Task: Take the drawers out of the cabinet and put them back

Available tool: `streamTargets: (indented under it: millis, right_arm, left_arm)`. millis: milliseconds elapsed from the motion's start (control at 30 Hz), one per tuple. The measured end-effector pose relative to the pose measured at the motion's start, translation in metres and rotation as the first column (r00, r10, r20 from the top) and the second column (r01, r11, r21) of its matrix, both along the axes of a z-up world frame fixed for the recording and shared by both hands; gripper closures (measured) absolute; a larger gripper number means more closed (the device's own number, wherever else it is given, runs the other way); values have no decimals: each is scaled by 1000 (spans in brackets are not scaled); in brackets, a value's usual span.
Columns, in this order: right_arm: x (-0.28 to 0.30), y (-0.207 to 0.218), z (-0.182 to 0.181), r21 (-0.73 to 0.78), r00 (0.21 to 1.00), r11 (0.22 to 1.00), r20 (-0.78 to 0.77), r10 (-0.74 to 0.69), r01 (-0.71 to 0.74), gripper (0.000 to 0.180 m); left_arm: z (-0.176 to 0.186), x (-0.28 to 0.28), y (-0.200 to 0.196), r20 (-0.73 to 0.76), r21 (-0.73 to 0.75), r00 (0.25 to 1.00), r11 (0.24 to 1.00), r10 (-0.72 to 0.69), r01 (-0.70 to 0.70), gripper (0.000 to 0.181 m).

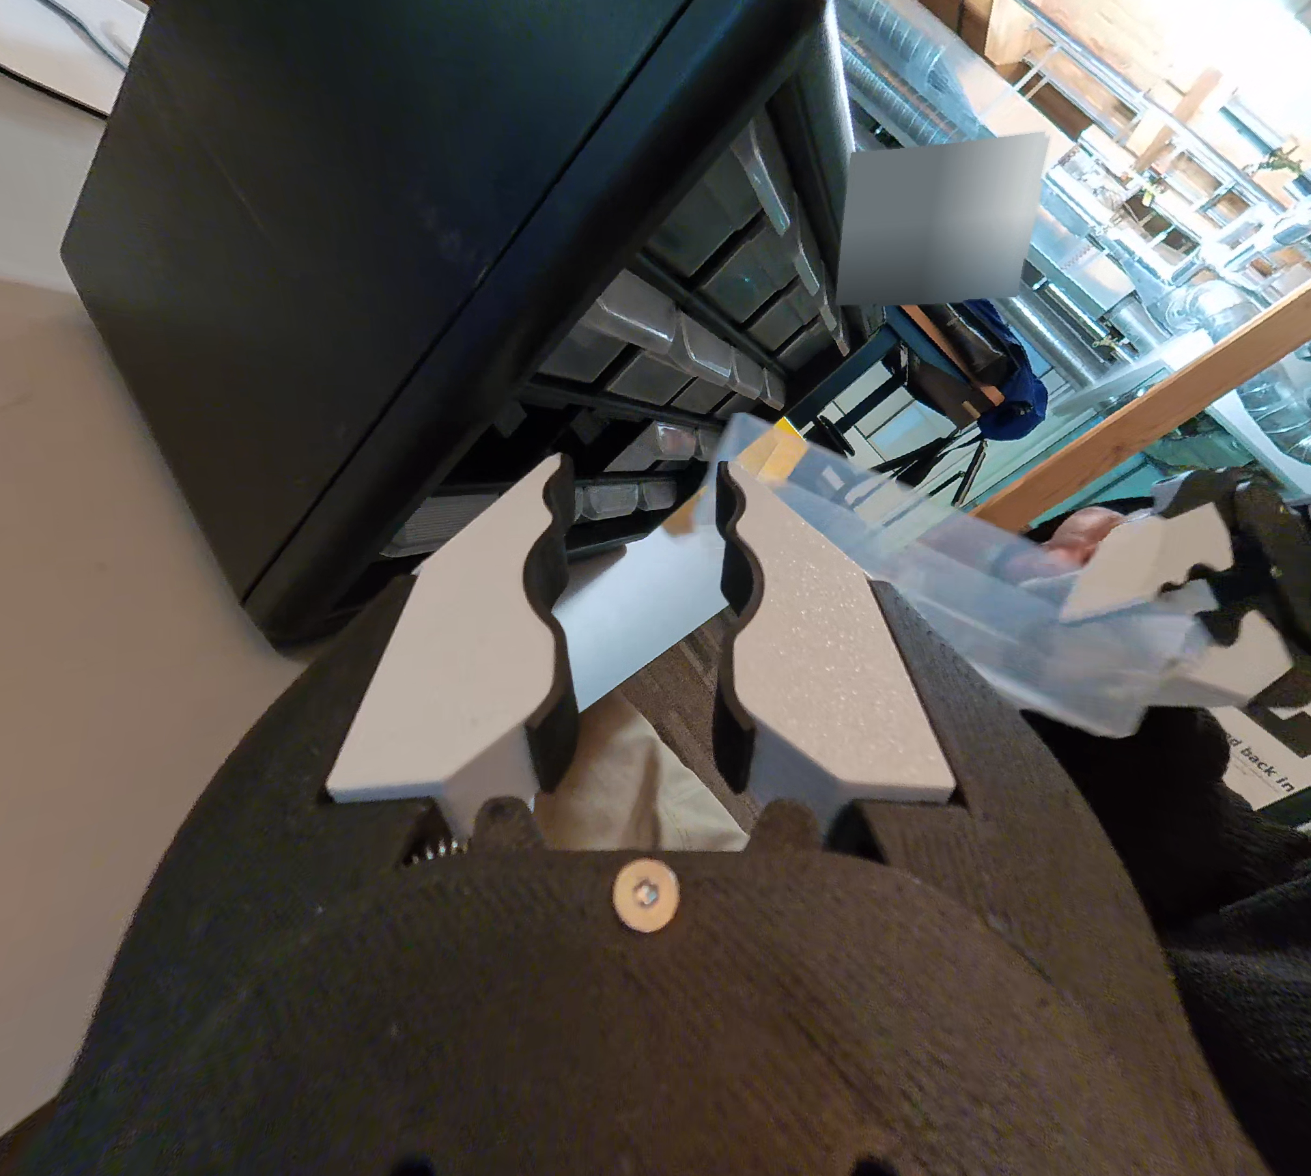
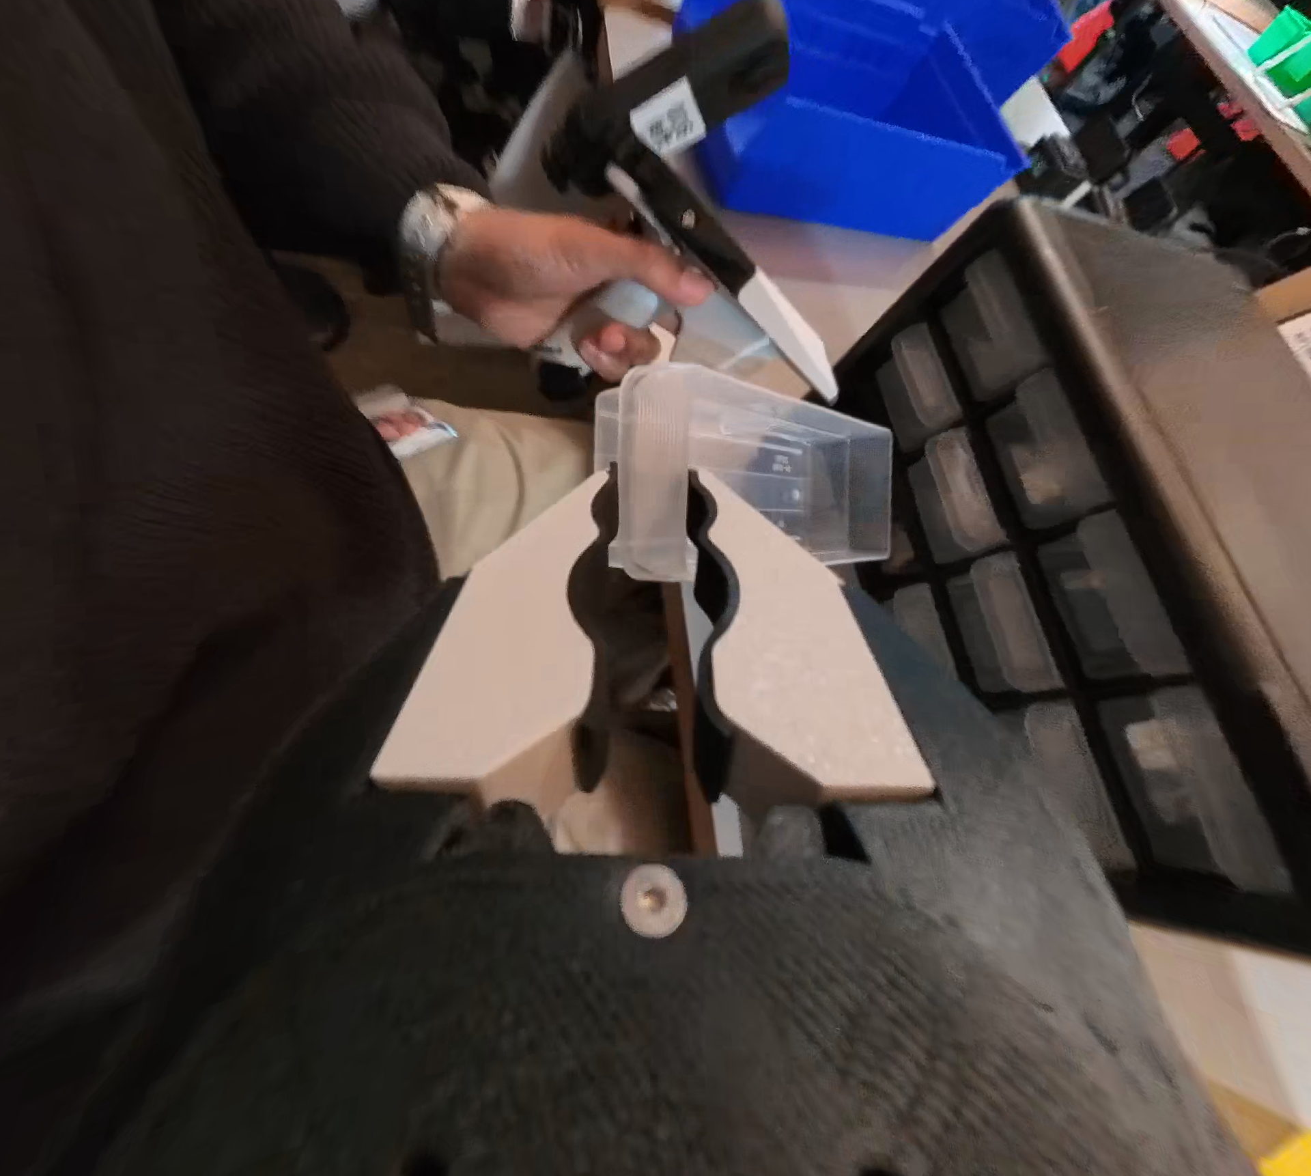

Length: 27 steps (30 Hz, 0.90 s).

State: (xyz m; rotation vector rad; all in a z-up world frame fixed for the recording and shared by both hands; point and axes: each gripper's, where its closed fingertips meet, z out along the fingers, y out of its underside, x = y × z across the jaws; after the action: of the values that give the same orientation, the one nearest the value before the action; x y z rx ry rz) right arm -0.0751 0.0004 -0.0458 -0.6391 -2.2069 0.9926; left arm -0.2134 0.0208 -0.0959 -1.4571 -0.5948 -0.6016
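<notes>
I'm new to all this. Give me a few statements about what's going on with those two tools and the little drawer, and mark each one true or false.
1. The right hand-held gripper grips a clear plastic drawer by its front tab. True.
2. The left hand-held gripper is clamped on the drawer too. False: its fingers are apart and hold nothing.
3. The drawer is out of the black cabinet. True.
4. The bins behind the cabinet are red. False: they are blue.
5. The cabinet has no drawers left in it. False: many are in their slots.
</notes>
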Motion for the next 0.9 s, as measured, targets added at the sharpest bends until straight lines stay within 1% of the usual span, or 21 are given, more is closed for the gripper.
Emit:
streamTargets:
  millis: [100,167,267,333,400,467,533,600,700,800,867,900]
  right_arm:
    - [22,15,45,-129,998,992,-64,-5,-3,162]
    - [32,42,78,-173,986,984,-147,-77,51,162]
    - [39,111,112,-186,931,958,-256,-260,217,162]
    - [37,176,114,-153,867,911,-280,-411,383,163]
    - [31,254,98,-95,774,817,-274,-571,569,163]
    - [25,330,65,-43,679,704,-227,-698,709,163]
    - [16,391,19,-9,606,613,-133,-784,790,162]
    - [9,438,-27,79,528,523,-61,-847,849,162]
    - [-1,479,-73,203,441,427,-30,-897,881,163]
    - [-20,489,-99,219,417,417,44,-908,882,163]
    - [-34,491,-107,207,427,433,74,-901,877,162]
    - [-40,494,-109,208,422,429,81,-903,879,162]
  left_arm:
    - [0,2,1,-5,-2,1000,1000,-5,5,143]
    - [0,5,2,-15,-5,1000,1000,-11,11,143]
    - [-2,8,3,-30,-13,999,1000,-18,18,143]
    - [-3,10,5,-41,-21,999,1000,-21,20,143]
    - [-4,11,6,-47,-27,999,999,-24,23,143]
    - [-6,12,6,-50,-32,998,999,-26,24,143]
    - [-8,13,7,-51,-38,998,999,-28,26,143]
    - [-10,15,8,-54,-46,998,998,-33,31,144]
    - [-14,15,9,-68,-61,997,998,-28,24,146]
    - [-16,15,10,-93,-71,995,997,-29,22,146]
    - [-17,17,11,-120,-80,992,996,-40,30,147]
    - [-17,19,13,-138,-86,989,996,-45,33,147]
